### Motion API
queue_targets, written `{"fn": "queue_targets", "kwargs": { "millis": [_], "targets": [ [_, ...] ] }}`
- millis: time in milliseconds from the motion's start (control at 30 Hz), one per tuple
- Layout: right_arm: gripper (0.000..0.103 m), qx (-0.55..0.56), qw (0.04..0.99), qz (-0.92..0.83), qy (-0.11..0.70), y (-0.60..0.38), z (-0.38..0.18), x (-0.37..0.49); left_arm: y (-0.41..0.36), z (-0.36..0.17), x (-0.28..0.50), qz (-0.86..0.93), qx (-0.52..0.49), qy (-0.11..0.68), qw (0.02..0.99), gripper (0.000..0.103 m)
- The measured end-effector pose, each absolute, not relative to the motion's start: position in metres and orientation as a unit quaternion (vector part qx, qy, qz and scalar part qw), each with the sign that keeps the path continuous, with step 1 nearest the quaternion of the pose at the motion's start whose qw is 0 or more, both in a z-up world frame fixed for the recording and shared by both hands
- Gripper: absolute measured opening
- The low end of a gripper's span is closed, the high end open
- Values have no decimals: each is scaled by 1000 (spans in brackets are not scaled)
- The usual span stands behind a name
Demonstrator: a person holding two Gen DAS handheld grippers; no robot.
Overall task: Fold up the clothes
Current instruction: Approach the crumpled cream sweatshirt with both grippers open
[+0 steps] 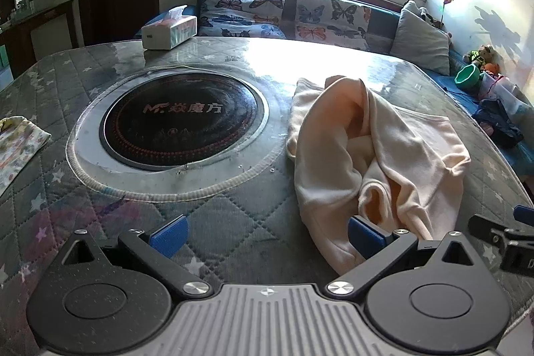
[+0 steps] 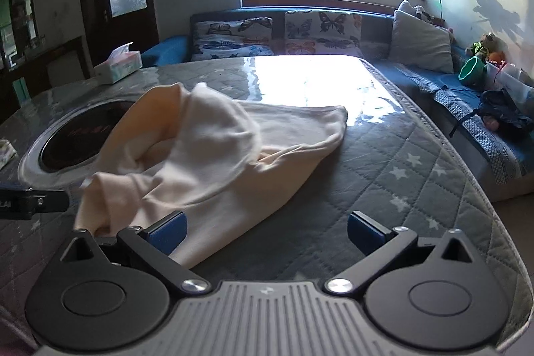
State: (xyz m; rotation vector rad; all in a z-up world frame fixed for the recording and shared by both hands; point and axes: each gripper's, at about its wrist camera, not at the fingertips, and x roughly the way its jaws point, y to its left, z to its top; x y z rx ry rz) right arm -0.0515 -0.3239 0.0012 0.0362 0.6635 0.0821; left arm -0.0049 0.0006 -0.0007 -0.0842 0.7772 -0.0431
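A cream-coloured garment (image 1: 373,152) lies crumpled on the quilted grey table cover (image 1: 233,222), right of the round black cooktop (image 1: 180,122). My left gripper (image 1: 267,237) is open and empty, low over the table; its right finger pad (image 1: 363,236) is at the garment's near edge. In the right wrist view the garment (image 2: 207,155) lies ahead and left. My right gripper (image 2: 265,232) is open and empty; its left finger pad (image 2: 168,231) is at the garment's near hem. The right gripper's finger shows at the far right of the left wrist view (image 1: 500,239).
A tissue box (image 1: 168,30) stands at the table's far left. A patterned cloth (image 1: 16,145) lies at the left edge. A sofa with butterfly cushions (image 1: 300,17) runs behind the table, with toys and a green bowl (image 2: 472,69) at the right. The table's right edge (image 2: 467,162) is near.
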Motion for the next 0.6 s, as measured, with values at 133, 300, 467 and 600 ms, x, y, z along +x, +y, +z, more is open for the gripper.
{"fn": "queue_targets", "kwargs": {
  "millis": [133, 300, 467, 600],
  "targets": [
    [103, 24, 940, 41, 338, -322, 2, -54, 1, -2, -11, -23, -42, 383, 922, 103],
    [103, -1, 938, 47, 342, -295, 5, -74, 2, -3, -18, -26, -42, 389, 920, 103],
    [103, 19, 930, 58, 362, -293, 4, -78, -1, -3, -25, -34, -36, 391, 919, 103],
    [103, 35, 926, 57, 372, -294, 3, -82, -4, -4, -31, -41, -30, 392, 919, 103]
  ]
}}
